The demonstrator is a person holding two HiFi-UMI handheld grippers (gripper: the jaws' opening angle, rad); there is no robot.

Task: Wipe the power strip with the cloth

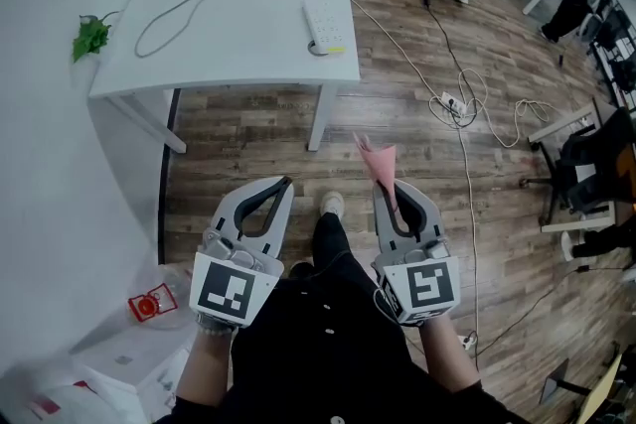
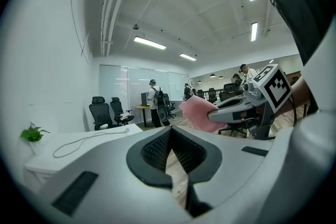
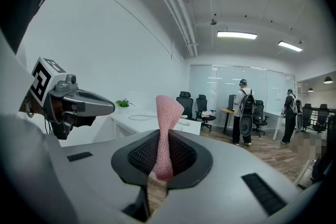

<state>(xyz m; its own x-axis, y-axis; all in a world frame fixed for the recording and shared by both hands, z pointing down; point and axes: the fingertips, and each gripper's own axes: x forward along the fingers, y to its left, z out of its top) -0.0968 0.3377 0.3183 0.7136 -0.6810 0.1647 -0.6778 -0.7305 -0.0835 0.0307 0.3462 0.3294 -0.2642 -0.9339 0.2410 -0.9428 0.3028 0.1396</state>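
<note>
The power strip (image 1: 322,25) is seen near the right edge of a white table (image 1: 238,55). Its cable (image 1: 184,7) is looped across the top, and a green plant (image 1: 91,37) is set at the table's left end. A pink cloth (image 1: 378,157) is pinched upright in the right gripper (image 1: 384,186), well apart from the strip. The left gripper (image 1: 283,184) is held alongside, jaws together on nothing. Bare wooden floor (image 1: 248,129) is left open between grippers and table. A white wall is close on the left, and loose floor cables (image 1: 467,104) trail on the right, shown only in the head view. Standing people (image 3: 244,110) and office chairs (image 2: 100,113) are shown beyond the table only in the gripper views.
</note>
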